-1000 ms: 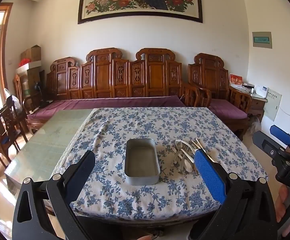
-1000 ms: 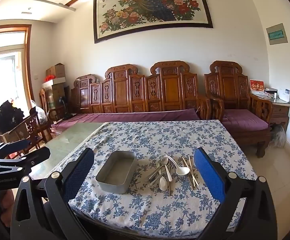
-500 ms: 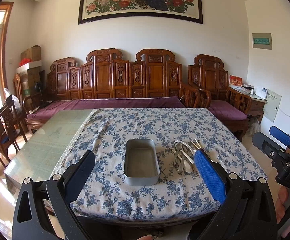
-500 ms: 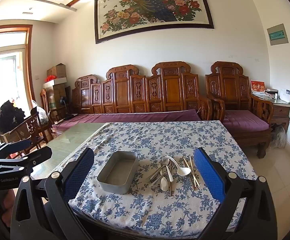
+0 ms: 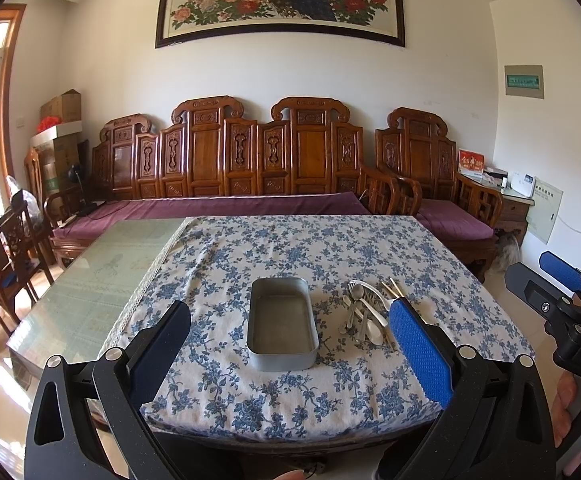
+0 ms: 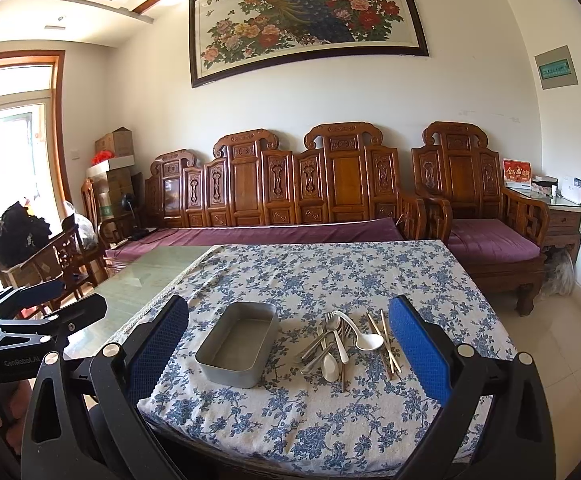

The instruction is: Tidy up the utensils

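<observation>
Utensil pile (image 6: 344,344) on table ahead of right gripper (image 6: 288,354), jaws apart

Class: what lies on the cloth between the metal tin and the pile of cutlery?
Nothing: in the right wrist view, only bare flowered cloth separates the tin from the cutlery.

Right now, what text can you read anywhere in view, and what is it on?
"DAS": right gripper body, cut off at the frame edge.
"GenRobot.AI": left gripper body.
Red box on the side cabinet: gold characters, too blurred.
Green wall panel: too small.
Painting: inscription too small.
</observation>
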### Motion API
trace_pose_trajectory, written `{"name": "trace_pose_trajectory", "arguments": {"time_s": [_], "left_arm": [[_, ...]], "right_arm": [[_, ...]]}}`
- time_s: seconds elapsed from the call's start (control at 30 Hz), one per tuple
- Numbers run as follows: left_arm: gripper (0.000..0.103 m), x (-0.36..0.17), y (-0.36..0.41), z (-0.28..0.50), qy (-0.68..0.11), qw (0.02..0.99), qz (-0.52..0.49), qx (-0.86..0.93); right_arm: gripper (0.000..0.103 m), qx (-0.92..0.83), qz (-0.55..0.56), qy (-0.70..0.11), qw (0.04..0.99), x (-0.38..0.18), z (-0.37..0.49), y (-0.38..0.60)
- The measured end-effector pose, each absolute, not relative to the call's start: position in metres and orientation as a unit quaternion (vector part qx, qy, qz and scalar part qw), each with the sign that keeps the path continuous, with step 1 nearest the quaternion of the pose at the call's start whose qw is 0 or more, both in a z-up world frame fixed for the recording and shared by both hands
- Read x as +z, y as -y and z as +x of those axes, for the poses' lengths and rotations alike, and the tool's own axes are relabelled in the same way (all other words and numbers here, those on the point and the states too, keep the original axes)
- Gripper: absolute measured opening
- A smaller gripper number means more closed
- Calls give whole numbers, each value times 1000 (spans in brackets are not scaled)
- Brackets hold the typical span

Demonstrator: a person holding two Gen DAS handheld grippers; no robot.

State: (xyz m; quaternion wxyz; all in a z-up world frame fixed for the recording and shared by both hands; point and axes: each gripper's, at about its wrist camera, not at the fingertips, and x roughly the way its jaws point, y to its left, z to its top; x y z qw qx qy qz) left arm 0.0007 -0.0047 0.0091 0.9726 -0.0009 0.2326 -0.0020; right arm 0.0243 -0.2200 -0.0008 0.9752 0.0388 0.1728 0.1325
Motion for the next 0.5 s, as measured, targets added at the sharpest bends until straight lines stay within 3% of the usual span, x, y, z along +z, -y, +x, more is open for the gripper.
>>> {"name": "trace_pose_trajectory", "arguments": {"time_s": [0.5], "left_arm": [[96, 8, 4, 1, -232, 973, -1, -2]], "right_arm": [[100, 132, 40, -173, 975, 0, 24, 216]]}}
